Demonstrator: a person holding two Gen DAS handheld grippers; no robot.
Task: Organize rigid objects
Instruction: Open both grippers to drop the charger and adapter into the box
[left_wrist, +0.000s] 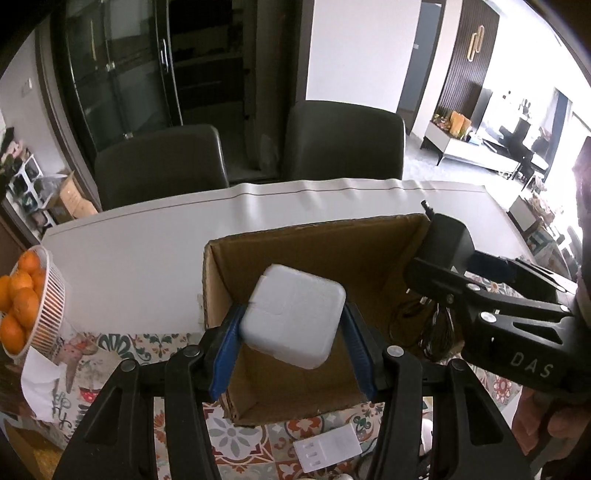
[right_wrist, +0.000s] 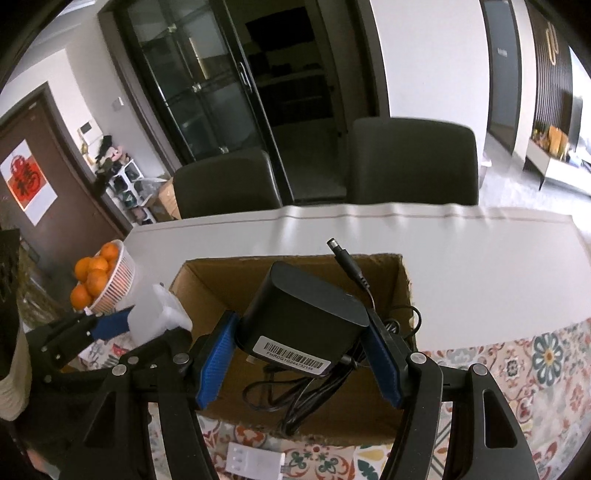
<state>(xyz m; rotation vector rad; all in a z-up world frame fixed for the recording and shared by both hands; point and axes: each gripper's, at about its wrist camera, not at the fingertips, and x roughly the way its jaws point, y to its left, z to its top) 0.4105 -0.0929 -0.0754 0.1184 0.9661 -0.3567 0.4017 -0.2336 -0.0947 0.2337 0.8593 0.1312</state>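
My left gripper (left_wrist: 293, 325) is shut on a white square power adapter (left_wrist: 295, 314) and holds it above the open cardboard box (left_wrist: 332, 236). My right gripper (right_wrist: 301, 347) is shut on a black power adapter (right_wrist: 303, 314) with a barcode label, also above the box (right_wrist: 221, 273); its black cable (right_wrist: 295, 398) hangs down into the box. The right gripper with the black adapter (left_wrist: 447, 240) shows at the box's right side in the left wrist view. The white adapter (right_wrist: 159, 314) shows at the left in the right wrist view.
A white basket of oranges (left_wrist: 48, 306) stands left of the box. A white plug block (left_wrist: 327, 450) lies on the patterned cloth (left_wrist: 258, 435) in front of the box. Two dark chairs (left_wrist: 343, 140) stand behind the white table (left_wrist: 147, 251).
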